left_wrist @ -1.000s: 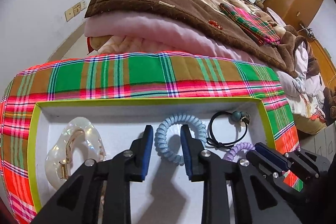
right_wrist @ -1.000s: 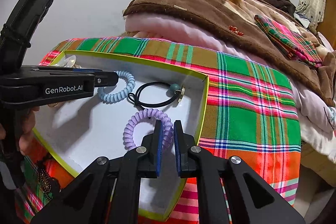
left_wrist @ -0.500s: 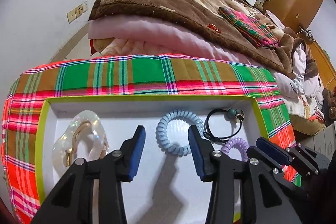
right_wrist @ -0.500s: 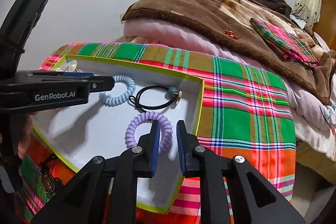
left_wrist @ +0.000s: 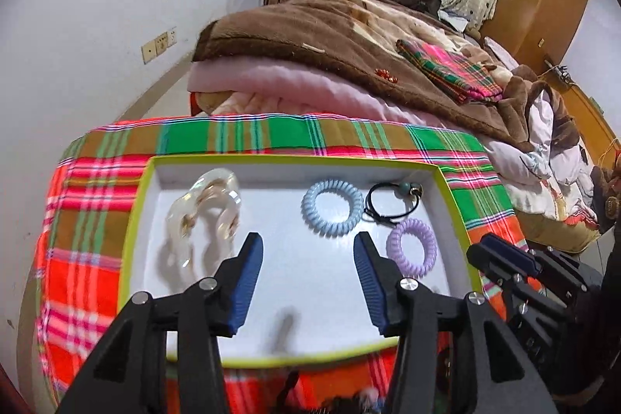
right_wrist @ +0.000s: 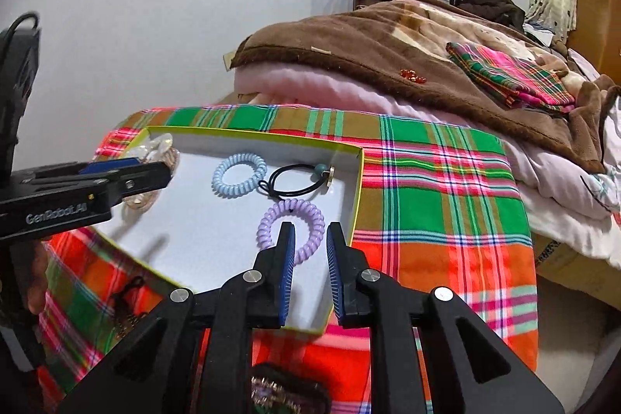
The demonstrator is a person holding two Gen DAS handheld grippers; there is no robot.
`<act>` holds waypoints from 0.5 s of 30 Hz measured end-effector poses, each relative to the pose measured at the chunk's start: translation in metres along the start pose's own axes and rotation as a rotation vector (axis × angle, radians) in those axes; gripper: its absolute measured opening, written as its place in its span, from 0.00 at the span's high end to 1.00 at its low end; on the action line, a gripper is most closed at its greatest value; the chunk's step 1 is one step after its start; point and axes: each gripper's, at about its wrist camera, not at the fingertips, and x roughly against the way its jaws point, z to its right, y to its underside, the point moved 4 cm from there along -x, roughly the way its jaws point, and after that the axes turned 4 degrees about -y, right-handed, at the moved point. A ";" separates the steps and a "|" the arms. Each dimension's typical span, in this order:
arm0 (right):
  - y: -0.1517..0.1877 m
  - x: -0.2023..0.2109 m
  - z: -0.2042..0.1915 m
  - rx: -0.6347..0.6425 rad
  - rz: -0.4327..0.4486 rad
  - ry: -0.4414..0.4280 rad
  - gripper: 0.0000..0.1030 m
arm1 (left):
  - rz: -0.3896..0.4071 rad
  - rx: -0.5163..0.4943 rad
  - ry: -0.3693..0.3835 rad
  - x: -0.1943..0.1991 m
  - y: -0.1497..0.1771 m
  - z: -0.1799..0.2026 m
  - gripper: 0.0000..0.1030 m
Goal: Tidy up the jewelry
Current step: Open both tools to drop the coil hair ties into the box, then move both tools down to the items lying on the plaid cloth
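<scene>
A white box with a lime rim (left_wrist: 295, 157) (right_wrist: 359, 181) lies on a plaid cloth. In it are a clear hair claw (left_wrist: 205, 208) (right_wrist: 155, 152), a light blue spiral tie (left_wrist: 332, 206) (right_wrist: 238, 174), a black elastic with a bead (left_wrist: 392, 200) (right_wrist: 295, 181) and a purple spiral tie (left_wrist: 412, 253) (right_wrist: 306, 224). My left gripper (left_wrist: 306, 243) is open and empty above the box's near half. My right gripper (right_wrist: 309, 231) is open and empty just above the purple tie's near edge; it also shows in the left wrist view (left_wrist: 504, 258).
The plaid cloth (right_wrist: 446, 181) covers a low stand. Behind it lies a bed with brown (left_wrist: 330, 33) and pink blankets. Dark jewelry pieces (right_wrist: 279, 390) lie on the cloth in front of the box. A white wall is at left.
Both grippers have pulled back and up from the box. The left jaws have opened wider away from the blue tie. The right jaws have opened, and the purple tie lies in the box.
</scene>
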 end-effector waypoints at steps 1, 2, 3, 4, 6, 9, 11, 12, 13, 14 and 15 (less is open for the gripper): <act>0.002 0.003 -0.001 -0.002 0.007 -0.005 0.83 | 0.007 0.009 0.004 0.005 0.004 -0.003 0.50; 0.004 0.008 -0.002 -0.005 0.015 -0.010 0.83 | 0.013 0.013 0.008 0.010 0.008 -0.005 0.49; 0.005 0.010 -0.003 -0.008 0.019 -0.013 0.83 | 0.016 0.021 0.007 0.014 0.011 -0.008 0.48; 0.007 0.014 -0.004 -0.013 0.028 -0.021 0.83 | 0.019 0.030 0.004 0.017 0.015 -0.011 0.48; 0.010 0.020 -0.005 -0.018 0.037 -0.033 0.83 | 0.028 0.043 0.015 0.025 0.023 -0.016 0.47; 0.018 0.028 -0.008 -0.020 0.047 -0.045 0.77 | 0.030 0.054 0.022 0.034 0.034 -0.022 0.46; 0.023 0.031 -0.011 -0.022 0.048 -0.057 0.61 | 0.032 0.068 0.020 0.039 0.042 -0.026 0.46; 0.026 0.032 -0.013 -0.023 0.051 -0.067 0.59 | 0.034 0.074 0.025 0.040 0.046 -0.027 0.45; 0.028 0.032 -0.014 -0.023 0.052 -0.074 0.60 | 0.032 0.079 0.028 0.041 0.049 -0.028 0.45; 0.031 0.033 -0.015 -0.025 0.052 -0.080 0.60 | 0.027 0.084 0.030 0.042 0.053 -0.030 0.45; 0.033 0.034 -0.017 -0.028 0.055 -0.089 0.59 | 0.022 0.090 0.030 0.042 0.058 -0.032 0.45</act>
